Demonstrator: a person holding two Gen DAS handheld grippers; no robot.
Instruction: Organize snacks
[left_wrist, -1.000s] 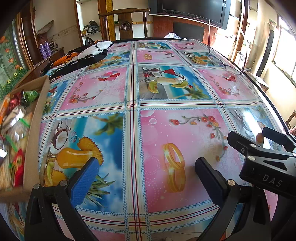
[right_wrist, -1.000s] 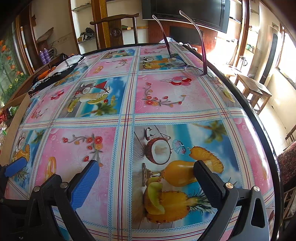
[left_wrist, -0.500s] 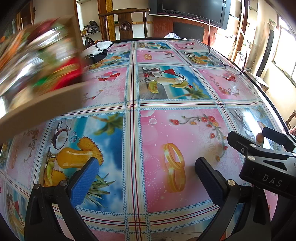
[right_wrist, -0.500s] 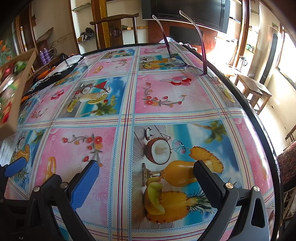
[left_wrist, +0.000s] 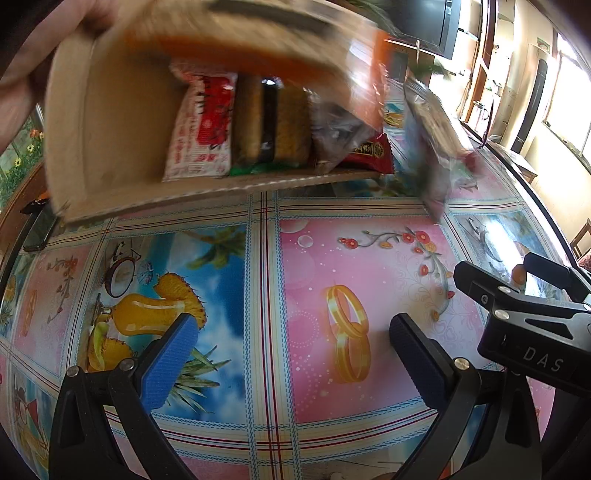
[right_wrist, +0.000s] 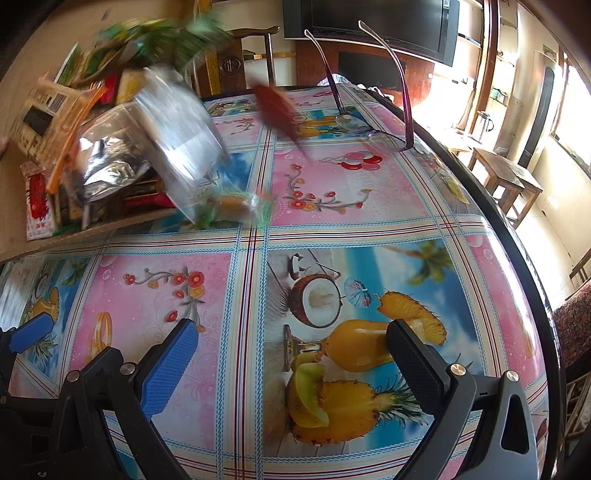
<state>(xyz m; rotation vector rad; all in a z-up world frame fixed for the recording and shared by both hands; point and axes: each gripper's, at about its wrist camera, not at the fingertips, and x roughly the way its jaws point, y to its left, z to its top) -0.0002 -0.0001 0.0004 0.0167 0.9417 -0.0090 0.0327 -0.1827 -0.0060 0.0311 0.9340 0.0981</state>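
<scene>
A hand (left_wrist: 22, 74) tilts a cardboard box (left_wrist: 110, 129) above the far half of the table, its opening facing me. Inside lie a red-and-white packet (left_wrist: 201, 125), a yellow-brown packet (left_wrist: 273, 125) and a dark red packet (left_wrist: 369, 153). A clear packet (left_wrist: 436, 147) is tumbling out, blurred. The right wrist view shows the box (right_wrist: 40, 110), a silver pouch (right_wrist: 107, 170), a falling clear packet (right_wrist: 181, 147), a red packet in the air (right_wrist: 277, 110) and a green-wrapped snack (right_wrist: 236, 206) on the cloth. My left gripper (left_wrist: 291, 328) and right gripper (right_wrist: 291, 332) stand open and hold nothing, low over the near cloth.
Folded glasses (right_wrist: 369, 125) lie at the far right of the table, near its dark rim (right_wrist: 517, 258). A phone (left_wrist: 37, 229) sits at the left edge. A wooden chair (right_wrist: 243, 55) and a TV (right_wrist: 369, 26) stand behind; a wooden stool (right_wrist: 506, 177) is on the right.
The box, which sat at the table's left edge, has been lifted, swung over the table and tipped, and snacks are spilling out. Neither gripper has moved.
</scene>
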